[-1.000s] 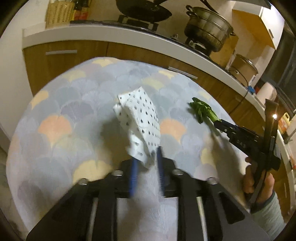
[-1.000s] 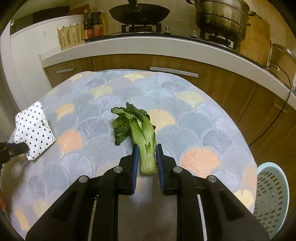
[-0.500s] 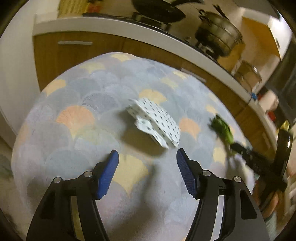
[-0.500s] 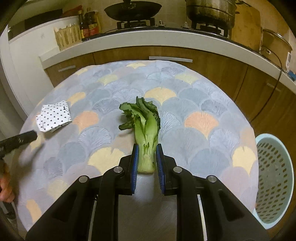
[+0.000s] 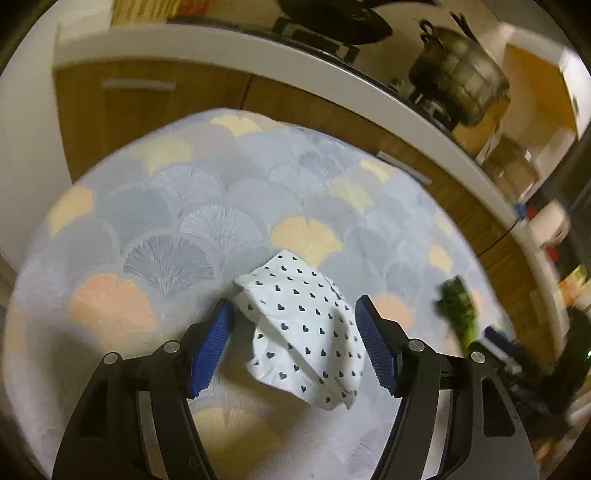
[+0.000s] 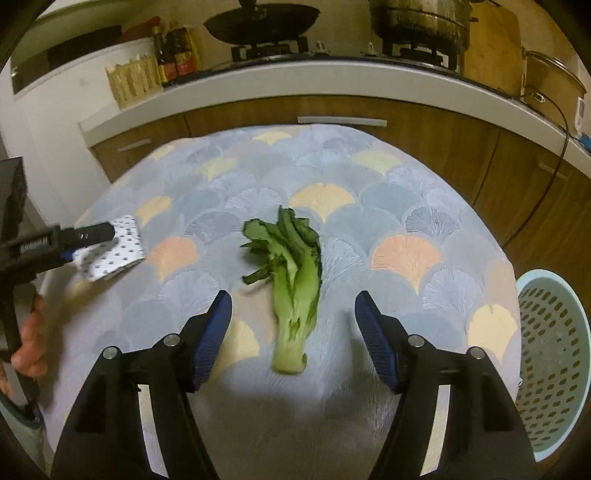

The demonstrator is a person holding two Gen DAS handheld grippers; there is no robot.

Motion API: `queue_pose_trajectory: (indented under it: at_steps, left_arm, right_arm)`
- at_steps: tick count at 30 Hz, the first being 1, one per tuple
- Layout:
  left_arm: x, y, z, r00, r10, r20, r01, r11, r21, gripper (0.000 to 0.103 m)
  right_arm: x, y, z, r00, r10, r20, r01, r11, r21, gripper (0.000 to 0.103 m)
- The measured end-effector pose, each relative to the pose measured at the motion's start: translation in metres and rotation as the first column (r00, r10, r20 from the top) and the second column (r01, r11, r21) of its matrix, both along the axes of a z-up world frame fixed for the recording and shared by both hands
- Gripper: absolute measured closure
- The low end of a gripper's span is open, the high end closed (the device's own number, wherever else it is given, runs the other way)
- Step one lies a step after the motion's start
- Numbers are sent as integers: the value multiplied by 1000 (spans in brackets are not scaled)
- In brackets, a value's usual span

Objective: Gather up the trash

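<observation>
A crumpled white paper with small dark hearts (image 5: 295,325) lies on the scallop-patterned tablecloth (image 5: 166,229). My left gripper (image 5: 294,306) straddles it, jaws opening, blue pads apart from the paper on both sides. A green leafy vegetable (image 6: 295,280) lies flat on the cloth, stem toward me. My right gripper (image 6: 292,297) hangs over its stem end with jaws opening, and neither pad touches the stem. In the right wrist view the paper (image 6: 110,251) shows at the left under the left gripper's fingers (image 6: 88,233). The vegetable (image 5: 456,306) appears blurred at the right of the left wrist view.
A pale blue perforated basket (image 6: 554,339) stands low beside the table's right edge. Behind the table run wooden cabinets and a white counter (image 6: 332,81) with a wok (image 6: 258,22), a steel pot (image 6: 417,18) and bottles. A hand (image 6: 29,332) grips the left tool.
The left jaws let go of the heart-print paper, which dropped onto the cloth, and then closed in around it. The right jaws opened off the vegetable stem, which now lies on the table.
</observation>
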State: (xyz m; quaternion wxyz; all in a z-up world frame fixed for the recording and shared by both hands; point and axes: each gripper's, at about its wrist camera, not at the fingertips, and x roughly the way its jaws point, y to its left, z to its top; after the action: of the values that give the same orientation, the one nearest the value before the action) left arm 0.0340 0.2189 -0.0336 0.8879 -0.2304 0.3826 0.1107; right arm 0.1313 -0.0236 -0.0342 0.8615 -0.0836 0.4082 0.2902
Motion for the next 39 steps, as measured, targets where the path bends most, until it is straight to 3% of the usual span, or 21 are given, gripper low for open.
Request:
queue_pose_trajectory:
  at_steps: [4,6,7,8,9,10,12,18,25,27,30,34,39]
  left_arm:
    - [6,-28,-3,998,-17,-56,28,982,185,39]
    - [4,-37,-3,997,-36,-65,50,974,223,50]
    - [3,-39,-3,997,-42,-64,56,971,234,52]
    - [2,-41,-2,997,-48,-59,61,968,242,63]
    - [1,-43,-2,996,-69,-51,79,969,234,72]
    - [0,-44,0,996,-74,-42,82,969,231,74]
    - [-4,-45,4,997,-80,-19,82,970,229,84]
    - [-11,-58,20,991,-128,35,120,975,189,98]
    - [-9,-73,38,979,-176,107,163,980,117,100]
    - [-9,-81,45,967,-207,146,197,977,82,100]
    - [-9,-88,52,933,-268,242,282,959,-27,99]
    - [0,-102,61,921,-281,270,313,946,-80,99]
    - [27,-142,75,903,-346,253,365,931,-29,99]
  right_arm:
    - [8,12,-12,999,-31,-8,30,996,-82,37]
    - [8,18,-13,999,-36,8,37,992,-120,38]
    - [7,21,-13,999,-41,19,43,991,-128,40]
    - [6,22,-12,999,-40,22,42,991,-123,54]
    - [4,23,-12,999,-38,33,42,992,-120,75]
    - [2,24,-11,998,-40,48,46,991,-125,82]
    - [-1,25,-10,997,-45,56,51,991,-124,83]
    - [-16,5,13,993,-71,94,74,997,-32,83]
    - [-27,-36,46,982,-127,137,119,991,65,83]
    - [-29,-50,53,978,-148,145,136,987,91,83]
    - [-32,-77,64,968,-191,162,171,976,133,83]
    - [-35,-111,73,954,-247,169,217,960,175,83]
    - [-39,-167,80,920,-335,203,303,937,174,83]
